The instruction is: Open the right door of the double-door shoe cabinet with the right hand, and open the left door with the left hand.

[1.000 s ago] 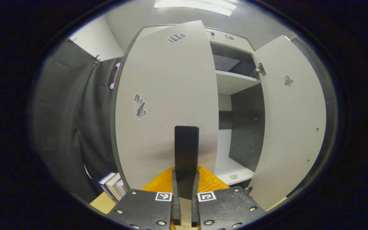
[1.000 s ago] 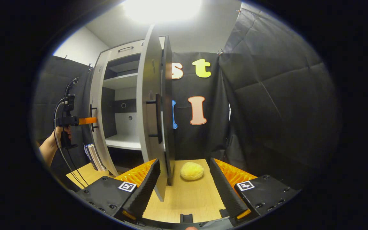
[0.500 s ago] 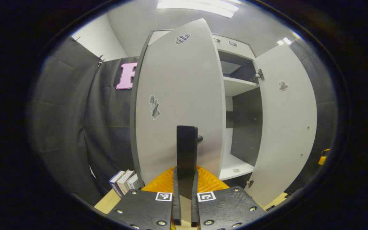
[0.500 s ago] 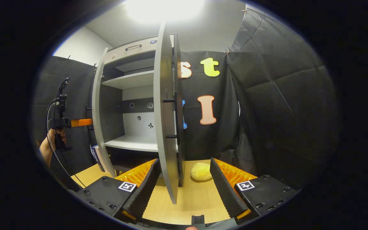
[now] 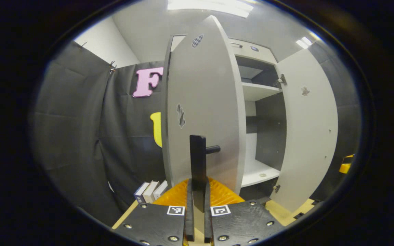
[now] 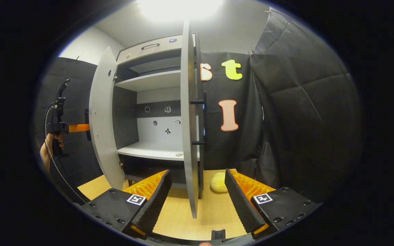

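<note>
Your left hand-held gripper (image 5: 197, 218) clenches the dark handle (image 5: 198, 164) of the half-open left door (image 5: 204, 112). Beside it, the cabinet's shelves (image 6: 149, 150) stand exposed. Your right hand-held gripper (image 6: 197, 201) spreads released around the right door's (image 6: 188, 119) edge, above the counter (image 6: 183, 218).

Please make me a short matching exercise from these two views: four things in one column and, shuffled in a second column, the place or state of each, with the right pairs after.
Things
1. left door
2. left gripper
3. books
4. yellow ball

Places or states
A. standing on the table, left of the cabinet
B. on the table behind the right door
C. swung open, bar handle on its outer edge
D. shut on that bar handle

Pairs: 1-C, 2-D, 3-A, 4-B
</note>
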Tool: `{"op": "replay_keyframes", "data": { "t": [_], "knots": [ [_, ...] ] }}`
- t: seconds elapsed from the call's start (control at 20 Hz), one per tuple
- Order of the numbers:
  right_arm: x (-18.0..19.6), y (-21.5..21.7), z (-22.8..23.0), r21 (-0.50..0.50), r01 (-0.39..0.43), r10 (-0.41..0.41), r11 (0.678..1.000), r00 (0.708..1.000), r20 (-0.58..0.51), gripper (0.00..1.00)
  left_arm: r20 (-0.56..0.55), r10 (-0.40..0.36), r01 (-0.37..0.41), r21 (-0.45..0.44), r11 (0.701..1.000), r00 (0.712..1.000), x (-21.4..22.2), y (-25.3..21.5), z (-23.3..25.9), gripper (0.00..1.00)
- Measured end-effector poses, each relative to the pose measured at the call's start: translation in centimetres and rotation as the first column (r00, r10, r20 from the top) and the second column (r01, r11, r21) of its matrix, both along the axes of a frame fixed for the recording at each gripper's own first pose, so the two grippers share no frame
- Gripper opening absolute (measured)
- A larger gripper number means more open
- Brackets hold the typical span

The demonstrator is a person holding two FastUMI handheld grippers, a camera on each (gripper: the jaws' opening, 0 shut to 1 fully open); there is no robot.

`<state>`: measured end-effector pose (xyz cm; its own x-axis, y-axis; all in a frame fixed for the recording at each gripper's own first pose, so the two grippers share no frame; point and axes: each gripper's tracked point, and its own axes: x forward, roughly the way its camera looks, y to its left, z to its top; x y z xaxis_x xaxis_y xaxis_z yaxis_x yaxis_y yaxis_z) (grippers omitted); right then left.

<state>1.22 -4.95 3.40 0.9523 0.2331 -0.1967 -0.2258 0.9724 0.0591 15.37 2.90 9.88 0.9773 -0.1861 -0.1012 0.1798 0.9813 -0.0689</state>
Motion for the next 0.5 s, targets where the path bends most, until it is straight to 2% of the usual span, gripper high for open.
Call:
{"op": "replay_keyframes", "data": {
  "t": [0.2,0.3,0.45,0.5],
  "knots": [
    [0.0,1.6,0.0,-0.012,-0.019,0.019,1.0,1.0,0.0,0.98,0.012,0.033,-0.034,0.009,0.999,0.999,-0.7,2.9,-0.1,0.14],
    [-0.1,2.5,0.1,-0.021,-0.03,0.03,0.999,1.0,0.007,0.98,0.013,0.054,-0.055,0.016,0.998,0.998,-0.9,4.8,-0.2,0.1],
    [0.3,4.4,0.2,-0.029,-0.047,0.048,0.998,0.999,0.014,0.98,0.012,0.084,-0.084,0.003,0.996,0.996,-0.8,7.8,-0.5,0.13],
    [0.3,5.1,0.3,-0.034,-0.052,0.053,0.998,0.998,0.015,0.98,0.018,0.117,-0.117,0.003,0.993,0.993,-1.0,9.0,-0.3,0.13]
  ]
}}
